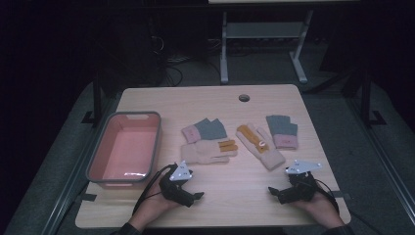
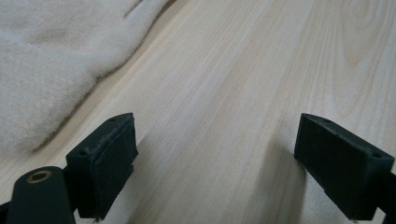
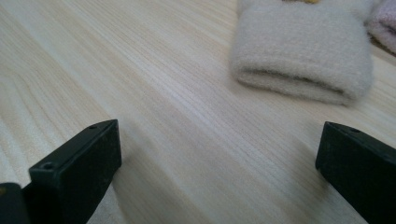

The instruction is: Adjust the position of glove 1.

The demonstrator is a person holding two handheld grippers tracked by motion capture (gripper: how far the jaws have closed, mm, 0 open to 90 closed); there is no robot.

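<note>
Four gloves lie on my table (image 1: pixel 147 205), catalogued from the high view.

Item one: a cream glove (image 1: pixel 205 152) at the centre, cuff toward 9 o'clock, an orange patch at its 3 o'clock end. In the left gripper view its fuzzy edge (image 2: pixel 51 60) is cut off at the top left corner, so I cannot make out its shape there.

Item two: a grey and pink glove (image 1: pixel 205 130) at 12 o'clock of item one, touching it.

Item three: a second cream glove (image 1: pixel 262 147) with orange markings, lying on a slant, cuff toward 5 o'clock. The right gripper view shows that folded cuff (image 3: pixel 301 60); the fingers are cut off by the top edge.

Item four: a second grey and pink glove (image 1: pixel 283 131) at 2 o'clock of item three, just beside it. A pink sliver (image 3: pixel 384 23) at the right edge of the right gripper view is too cropped to name with certainty.

Item five: a pink bin (image 1: pixel 126 149) with a grey rim, at 9 o'clock of the gloves.

My left gripper (image 1: pixel 198 196) rests low at 6 o'clock of item one, jaws spread wide, only bare wood between them. My right gripper (image 1: pixel 272 192) sits at 5 o'clock of item three, jaws likewise released, gripping nothing. Both point inward. The room beyond the table is dark and hard to read.
</note>
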